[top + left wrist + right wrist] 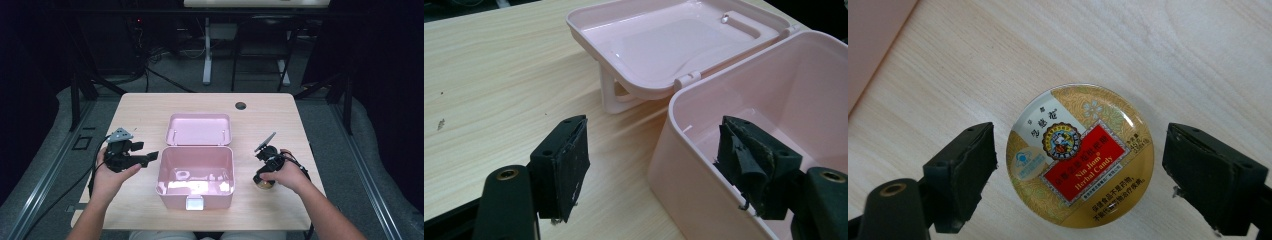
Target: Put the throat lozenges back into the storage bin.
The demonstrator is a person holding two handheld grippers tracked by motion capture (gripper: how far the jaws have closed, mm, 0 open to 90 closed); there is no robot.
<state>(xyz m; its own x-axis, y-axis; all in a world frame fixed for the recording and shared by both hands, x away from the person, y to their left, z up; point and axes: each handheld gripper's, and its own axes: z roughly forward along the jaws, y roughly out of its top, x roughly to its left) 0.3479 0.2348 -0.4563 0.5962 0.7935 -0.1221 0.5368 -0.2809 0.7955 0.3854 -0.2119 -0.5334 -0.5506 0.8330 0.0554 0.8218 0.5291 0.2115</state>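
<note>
gold-coloured and round, the candy tin (1080, 156) is lying flat on the wooden table (150, 110), just right of the pink box (196, 175), and we are finding the right gripper (263, 175) poised over it with its jaws spread wide, one on each side and neither touching. we are judging the main risk to be slippage: the tin looks low and smooth-rimmed, so pads closing too high could ride over the domed lid and skate it across the table, or pinch one edge and flip it. a second risk is the box wall, which is standing close by; a swing toward it could knock the tin loose. the left gripper (150, 158) is waiting with jaws apart astride the box's near corner, holding nothing; closing carelessly could shove or tip the box. the hinged lid (674, 40) is lying fully back. we are counting one tin, one box with one lid, two grippers, one table.
</note>
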